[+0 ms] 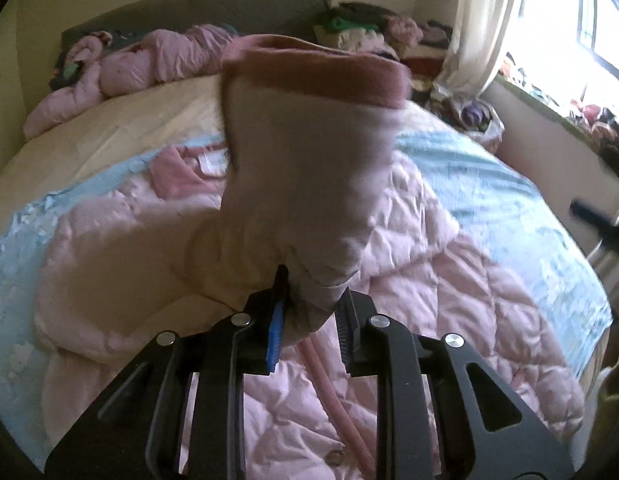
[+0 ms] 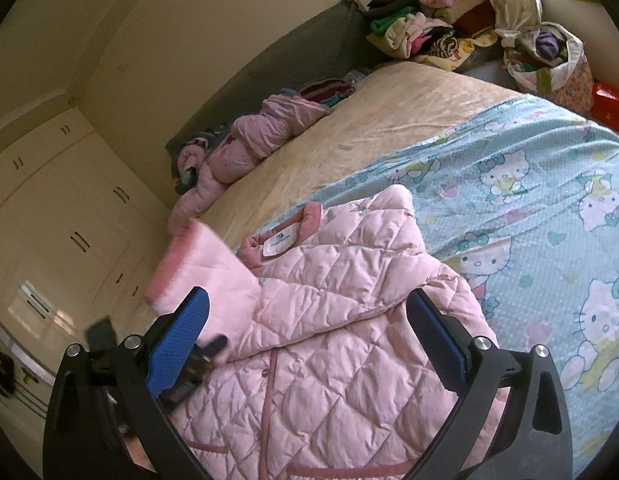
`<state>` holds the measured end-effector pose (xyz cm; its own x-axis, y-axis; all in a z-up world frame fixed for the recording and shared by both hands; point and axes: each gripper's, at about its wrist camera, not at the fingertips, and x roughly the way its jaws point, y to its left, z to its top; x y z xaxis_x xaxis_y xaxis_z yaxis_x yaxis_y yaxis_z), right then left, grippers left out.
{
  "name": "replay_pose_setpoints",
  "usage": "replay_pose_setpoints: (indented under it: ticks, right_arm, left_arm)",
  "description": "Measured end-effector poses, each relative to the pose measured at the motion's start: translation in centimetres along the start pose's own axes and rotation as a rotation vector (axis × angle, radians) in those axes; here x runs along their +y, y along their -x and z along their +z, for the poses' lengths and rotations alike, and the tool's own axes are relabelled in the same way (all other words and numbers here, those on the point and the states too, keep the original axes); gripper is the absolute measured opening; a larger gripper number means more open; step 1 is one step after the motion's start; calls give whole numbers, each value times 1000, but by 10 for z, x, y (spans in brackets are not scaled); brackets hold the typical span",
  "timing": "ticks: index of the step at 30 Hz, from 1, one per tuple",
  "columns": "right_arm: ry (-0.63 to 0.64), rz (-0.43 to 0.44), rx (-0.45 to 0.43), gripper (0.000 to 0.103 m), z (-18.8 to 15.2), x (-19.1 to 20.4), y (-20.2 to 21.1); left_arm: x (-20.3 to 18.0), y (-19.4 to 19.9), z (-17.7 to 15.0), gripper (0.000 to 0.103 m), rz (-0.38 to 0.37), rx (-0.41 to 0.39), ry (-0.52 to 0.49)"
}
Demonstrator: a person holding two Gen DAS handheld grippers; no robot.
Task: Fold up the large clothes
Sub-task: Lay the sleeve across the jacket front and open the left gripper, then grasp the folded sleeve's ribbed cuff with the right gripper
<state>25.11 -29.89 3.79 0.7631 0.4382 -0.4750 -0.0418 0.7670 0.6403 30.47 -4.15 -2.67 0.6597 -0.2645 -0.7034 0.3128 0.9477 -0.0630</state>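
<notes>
A pink quilted jacket [image 2: 341,320] lies spread on the bed, collar and white label toward the headboard; it also shows in the left wrist view [image 1: 429,280]. My left gripper [image 1: 309,292] is shut on the jacket's sleeve [image 1: 305,160] and holds it lifted, the darker pink cuff [image 1: 329,72] standing up and blurred. The same sleeve shows raised at the left in the right wrist view [image 2: 201,264]. My right gripper [image 2: 309,340] is open and empty, its blue pads [image 2: 177,344] spread above the jacket's front.
A blue cartoon-print sheet [image 2: 529,208] covers the near bed, a cream sheet [image 2: 369,120] the far part. A crumpled pink garment [image 2: 245,140] lies by the dark headboard. Piles of clothes [image 2: 429,28] and a bag sit at the far corner. Wardrobes [image 2: 49,220] stand at left.
</notes>
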Motion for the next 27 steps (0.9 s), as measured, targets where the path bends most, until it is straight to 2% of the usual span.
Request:
replay_pose_setpoints:
  ticks: [3, 8, 10, 12, 14, 16, 17, 20, 22, 27]
  right_arm:
    - [-4, 16, 6, 98, 2, 4, -1]
    - [-52, 88, 60, 98, 2, 10, -15]
    - [-71, 111, 91, 98, 2, 12, -22]
    - [-80, 127, 121, 98, 1, 15, -31]
    - [-72, 116, 134, 98, 0, 19, -39]
    - [-84, 119, 157, 98, -1, 21, -49]
    - [-94, 124, 169, 98, -2, 22, -54]
    - [-97, 101, 190, 98, -6, 22, -67]
    - [-111, 92, 219, 98, -9, 21, -81]
    - [-147, 44, 242, 96, -16, 12, -110]
  left_arm:
    - [-11, -10, -11, 16, 21, 27, -68]
    - [-23, -16, -23, 27, 33, 66, -139]
    - [-26, -14, -27, 55, -1, 82, -148]
    - [-31, -5, -31, 60, -33, 82, -176]
    - [-39, 2, -36, 72, -20, 67, -218]
    - [-38, 13, -39, 76, 13, 49, -248]
    - [-35, 17, -39, 77, 18, 48, -244]
    - [-14, 29, -35, 87, 45, 34, -193]
    - [7, 38, -30, 93, 91, 19, -130]
    - [60, 60, -23, 93, 166, -11, 12]
